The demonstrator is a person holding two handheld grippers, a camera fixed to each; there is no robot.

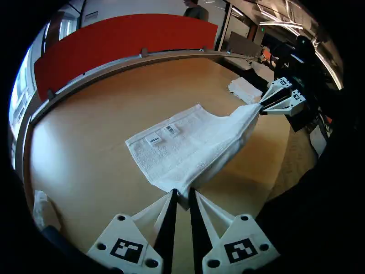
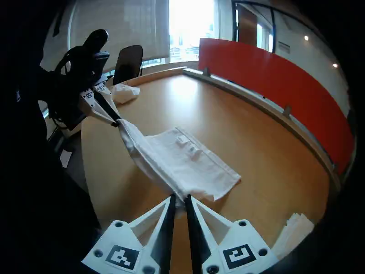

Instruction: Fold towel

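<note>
A white towel lies on the wooden table with two small tags facing up. Its near edge is lifted off the table and stretched between the two grippers. In the left gripper view, my left gripper is shut on one near corner of the towel. The right gripper at the upper right pinches the other corner. In the right gripper view, my right gripper is shut on the towel, and the left gripper holds the far corner at the upper left.
A stack of folded white towels sits near the table's edge, also seen as the towel stack. A crumpled white cloth lies by a dark chair. A red divider runs along the far side. A person stands beyond it.
</note>
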